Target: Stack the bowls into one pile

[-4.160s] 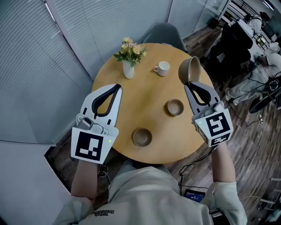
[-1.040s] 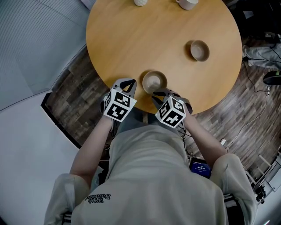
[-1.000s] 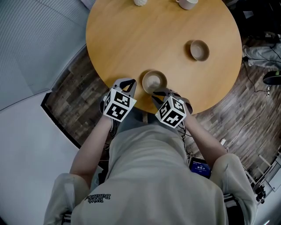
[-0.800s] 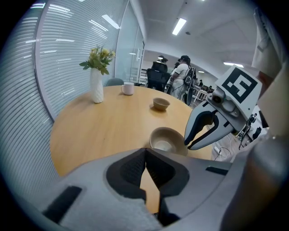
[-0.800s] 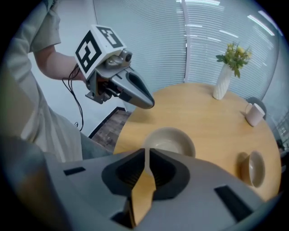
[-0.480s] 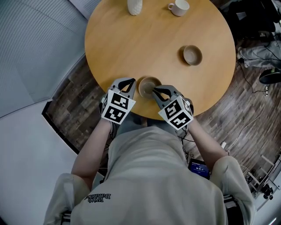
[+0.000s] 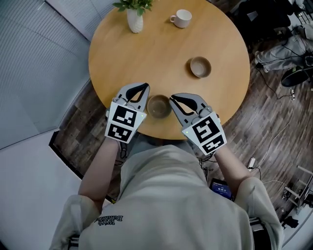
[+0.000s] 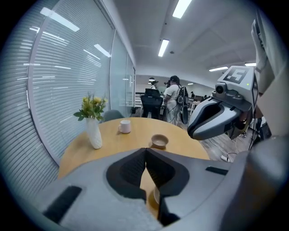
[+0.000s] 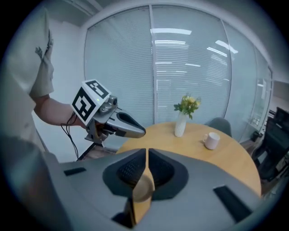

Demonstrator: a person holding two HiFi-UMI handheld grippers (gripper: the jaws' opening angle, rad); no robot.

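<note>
Bright and even throughout, lit from long ceiling strips (image 8: 182, 7) seen in the left gripper view. Repeated as pale streaks on the glass wall (image 9: 187, 54) in the right gripper view. Only faintly shadowed on the round table (image 7: 146, 53) from above. Strongly bowed at the edges of both gripper views and blacked out in the corners. Soft and out of focus up close, over the left gripper (image 8: 145, 150) and right gripper (image 9: 147, 150); sharper farther off.
</note>
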